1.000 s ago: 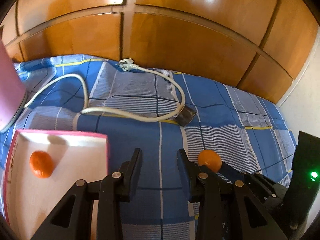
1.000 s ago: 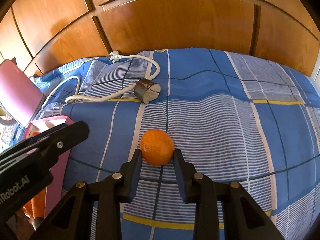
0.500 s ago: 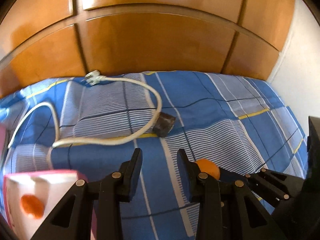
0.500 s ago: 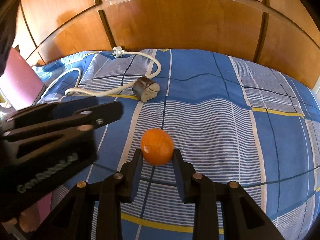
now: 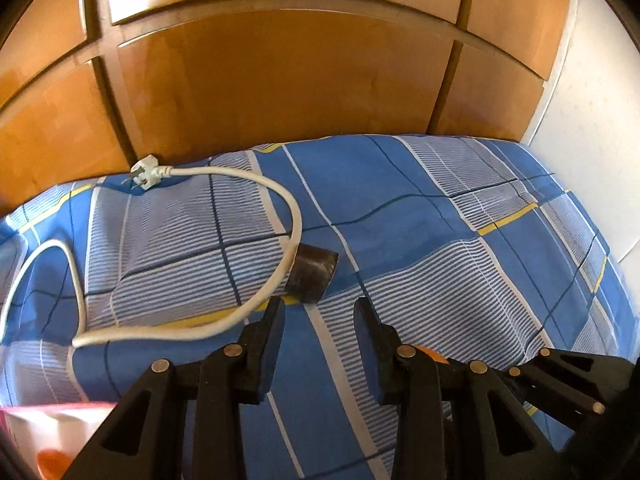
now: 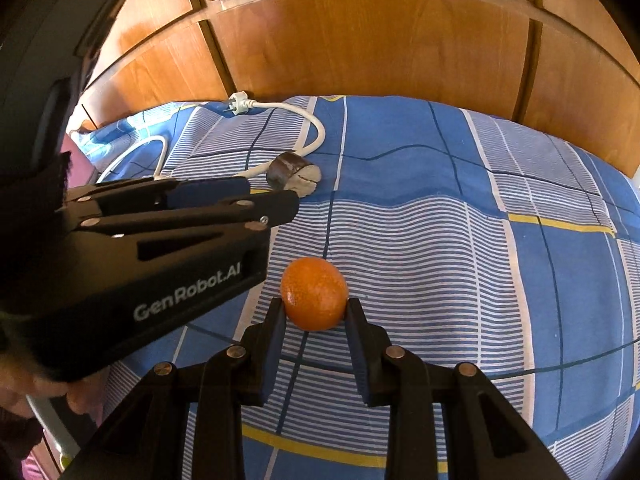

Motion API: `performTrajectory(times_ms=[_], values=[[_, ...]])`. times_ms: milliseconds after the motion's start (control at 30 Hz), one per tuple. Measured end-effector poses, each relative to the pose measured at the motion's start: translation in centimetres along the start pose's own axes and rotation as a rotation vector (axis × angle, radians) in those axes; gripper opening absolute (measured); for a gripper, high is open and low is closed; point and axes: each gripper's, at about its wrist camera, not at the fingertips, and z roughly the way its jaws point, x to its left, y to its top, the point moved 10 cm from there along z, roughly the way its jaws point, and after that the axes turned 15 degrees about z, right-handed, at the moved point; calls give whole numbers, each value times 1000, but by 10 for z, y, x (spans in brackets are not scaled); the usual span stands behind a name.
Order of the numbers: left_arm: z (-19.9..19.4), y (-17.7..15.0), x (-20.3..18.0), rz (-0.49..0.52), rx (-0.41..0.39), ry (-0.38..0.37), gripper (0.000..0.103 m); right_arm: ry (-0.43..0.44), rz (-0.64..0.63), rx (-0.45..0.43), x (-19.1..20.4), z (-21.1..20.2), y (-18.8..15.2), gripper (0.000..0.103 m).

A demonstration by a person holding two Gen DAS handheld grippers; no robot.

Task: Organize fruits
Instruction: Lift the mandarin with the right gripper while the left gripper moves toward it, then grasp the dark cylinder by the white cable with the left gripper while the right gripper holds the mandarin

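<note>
- While the right gripper (image 6: 314,312) is clamping it between both pads, one orange (image 6: 314,298) is sitting on the blue checked bedspread (image 6: 500,260), in front of the wooden headboard (image 6: 360,40).
- A second orange (image 5: 50,462) is showing as a blurred patch inside one pink-rimmed white box (image 5: 52,420), left of the held orange.
- The left gripper (image 5: 319,332) is hovering left of the held orange, its fingers standing narrowly apart with nothing between them; its body is reading "GenRobot.AI".
- One dark cylindrical piece (image 6: 294,174) is lying beyond the held orange, nearer the headboard.
- One white power cord (image 5: 294,216) is looping beside that piece, its plug (image 5: 146,172) lying by the headboard.
</note>
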Motion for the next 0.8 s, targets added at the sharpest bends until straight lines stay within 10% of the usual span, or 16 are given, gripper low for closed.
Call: performTrajectory(times_ms=[800], values=[[18, 3, 2, -2, 5, -23, 26, -3, -32, 8, 1, 0, -1, 31]])
